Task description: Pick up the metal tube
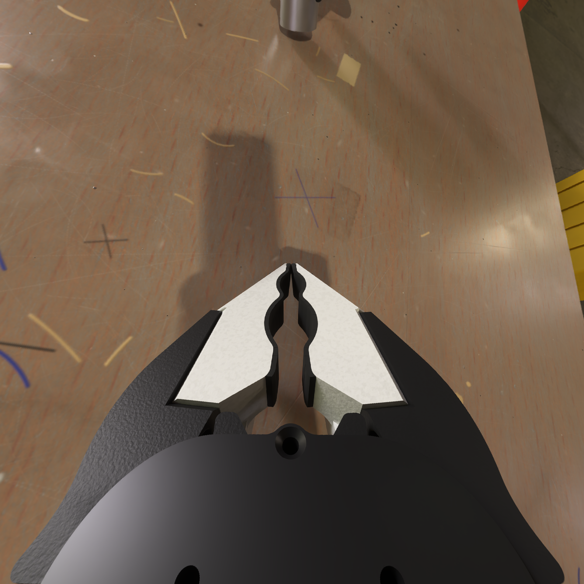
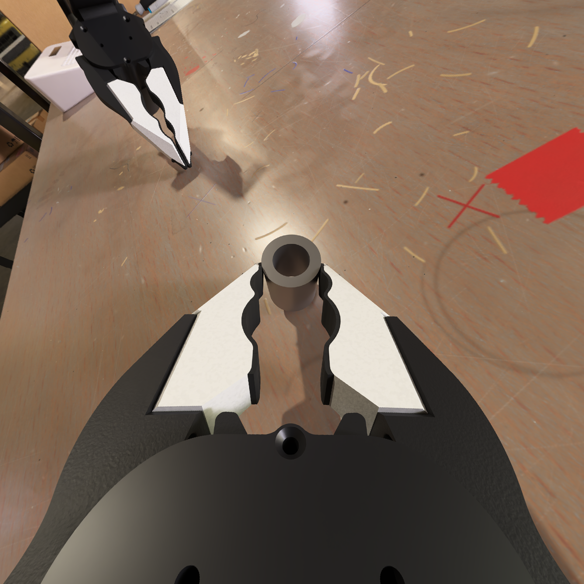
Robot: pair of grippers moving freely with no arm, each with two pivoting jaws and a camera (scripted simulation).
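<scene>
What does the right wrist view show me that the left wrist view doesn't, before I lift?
Only the right wrist view shows the right hand-held gripper with its fingers on both sides of the upright metal tube, the tube's open bore, the red tape patch, the red cross and a white box. Only the left wrist view shows a blue pen cross, a pale paper scrap and a yellow object beyond the table edge. Both show the tube, the shut, empty left hand-held gripper and the scratched wooden table.

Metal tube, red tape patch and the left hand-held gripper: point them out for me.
metal tube [image 2: 291, 279], right wrist view, outer wall below the rim.
red tape patch [image 2: 542, 178], right wrist view, its middle.
left hand-held gripper [image 2: 186, 165], right wrist view, between its fingertips.
</scene>
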